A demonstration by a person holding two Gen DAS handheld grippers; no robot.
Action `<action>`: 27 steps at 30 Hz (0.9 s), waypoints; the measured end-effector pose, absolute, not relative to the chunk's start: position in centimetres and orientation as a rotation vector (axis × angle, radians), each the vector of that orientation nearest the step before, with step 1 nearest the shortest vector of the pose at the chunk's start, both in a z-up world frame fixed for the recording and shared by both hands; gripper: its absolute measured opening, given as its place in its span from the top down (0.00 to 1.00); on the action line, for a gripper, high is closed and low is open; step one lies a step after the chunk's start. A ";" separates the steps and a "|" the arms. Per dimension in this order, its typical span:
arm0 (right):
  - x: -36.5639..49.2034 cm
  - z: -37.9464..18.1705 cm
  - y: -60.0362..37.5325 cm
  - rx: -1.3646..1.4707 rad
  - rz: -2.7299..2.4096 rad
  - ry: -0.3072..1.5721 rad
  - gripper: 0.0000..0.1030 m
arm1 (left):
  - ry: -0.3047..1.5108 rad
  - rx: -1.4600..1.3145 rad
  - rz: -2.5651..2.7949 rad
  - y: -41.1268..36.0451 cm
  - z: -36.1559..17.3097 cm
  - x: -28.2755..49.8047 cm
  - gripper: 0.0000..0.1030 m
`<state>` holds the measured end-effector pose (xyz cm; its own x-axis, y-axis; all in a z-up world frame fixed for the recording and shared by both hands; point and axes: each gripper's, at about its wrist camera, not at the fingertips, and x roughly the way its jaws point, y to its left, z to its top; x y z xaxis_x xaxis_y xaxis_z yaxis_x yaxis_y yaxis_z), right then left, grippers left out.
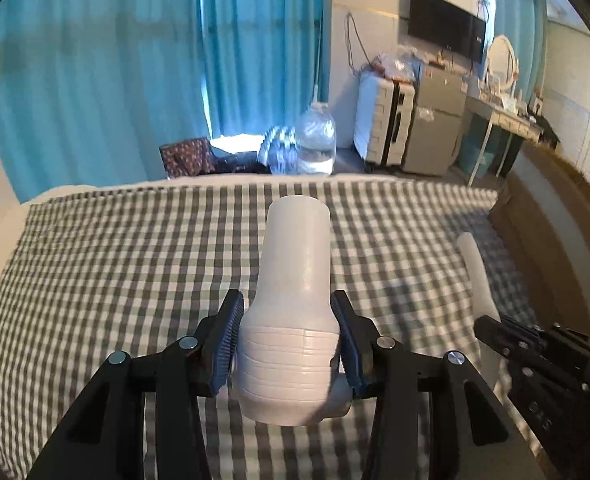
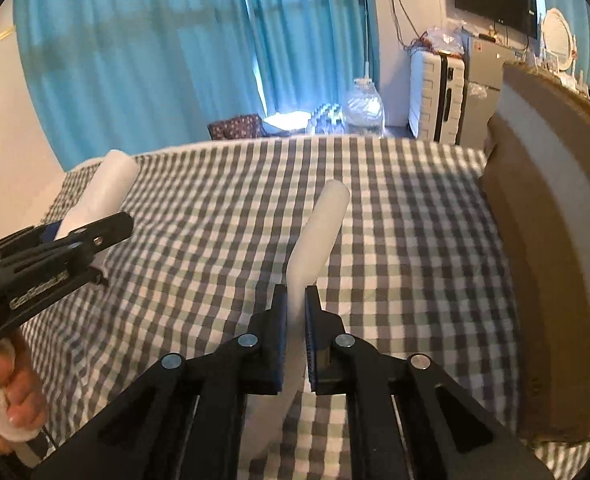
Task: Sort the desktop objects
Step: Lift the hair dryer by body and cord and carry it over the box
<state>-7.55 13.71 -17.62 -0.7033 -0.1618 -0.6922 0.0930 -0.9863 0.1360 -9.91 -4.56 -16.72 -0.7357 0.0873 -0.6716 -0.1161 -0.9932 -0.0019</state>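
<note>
My left gripper (image 1: 287, 300) is shut on a wide white bottle-shaped piece (image 1: 295, 264), its blue pads pressing the ribbed lower part. The piece points away from me above the checked bedsheet (image 1: 135, 260). My right gripper (image 2: 295, 294) is shut on a slim white rod-like piece (image 2: 327, 220) that sticks up and forward between its pads. In the right wrist view the left gripper (image 2: 95, 232) is at the left with its white piece (image 2: 107, 184), and a hand (image 2: 11, 380) grips its handle. In the left wrist view the right gripper (image 1: 507, 332) is at the right with the slim piece (image 1: 475, 268).
A brown padded headboard (image 2: 535, 240) borders the bed on the right. Beyond the far edge hang blue curtains (image 1: 95, 80). On the floor behind stand a water jug (image 1: 315, 140), a white suitcase (image 1: 383, 124) and a small grey fridge (image 1: 439, 120).
</note>
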 end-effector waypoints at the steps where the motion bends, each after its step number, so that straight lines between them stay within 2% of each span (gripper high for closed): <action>1: -7.3 -17.2 13.9 1.128 -2.780 -0.140 0.93 | 0.061 -1.075 2.837 -4.5 -16.2 -9.5 0.55; 17: -0.6 -8.4 16.9 0.850 -2.855 -0.032 0.92 | 0.000 -0.796 2.956 -3.3 -5.4 -1.6 0.55; 24: 1.7 -5.1 18.6 0.765 -2.895 0.035 0.92 | -0.032 -0.746 2.928 -1.1 -3.1 0.5 0.55; 27: 2.4 -4.5 19.4 0.751 -2.894 0.008 0.92 | -0.029 -0.726 2.910 0.4 -2.9 1.3 0.55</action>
<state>2.42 19.35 -4.51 -0.8631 -0.1449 -0.4837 0.1475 -0.9885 0.0329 1.26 0.37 -2.90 -0.8734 0.1419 -0.4659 -0.1327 -0.9898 -0.0528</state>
